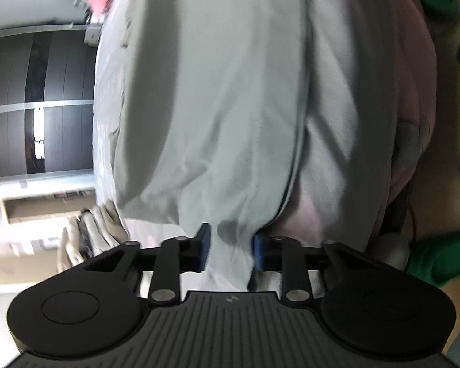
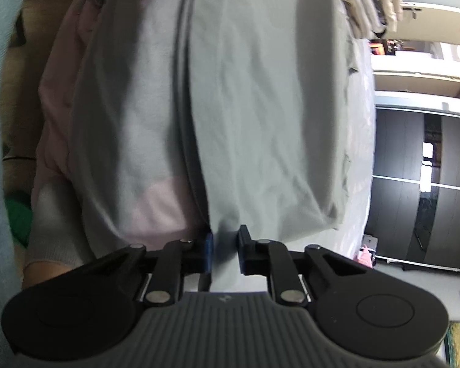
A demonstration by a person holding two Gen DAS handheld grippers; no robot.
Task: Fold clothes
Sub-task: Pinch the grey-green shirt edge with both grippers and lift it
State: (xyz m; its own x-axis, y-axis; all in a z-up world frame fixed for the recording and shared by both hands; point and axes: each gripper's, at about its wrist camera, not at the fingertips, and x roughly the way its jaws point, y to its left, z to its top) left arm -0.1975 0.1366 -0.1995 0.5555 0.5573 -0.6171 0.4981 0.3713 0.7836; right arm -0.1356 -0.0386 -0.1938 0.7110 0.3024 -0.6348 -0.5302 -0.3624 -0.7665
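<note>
A pale grey-green garment [image 1: 224,107] fills the left wrist view, stretching away from my left gripper [image 1: 231,245], which is shut on a bunched edge of it between the blue pads. The same garment [image 2: 260,107] fills the right wrist view, folded over along a dark seam. There my right gripper [image 2: 225,250] is shut on its near edge. A pale pink cloth [image 2: 58,98] lies under the garment on the left side and shows again at the right edge [image 1: 414,92] in the left wrist view.
A stack of folded beige clothes [image 1: 89,233] lies beyond the garment at left and appears at top right [image 2: 374,3] in the right wrist view. Dark wardrobe doors [image 2: 429,184] and shelving stand behind. Something green [image 1: 435,260] sits at the right.
</note>
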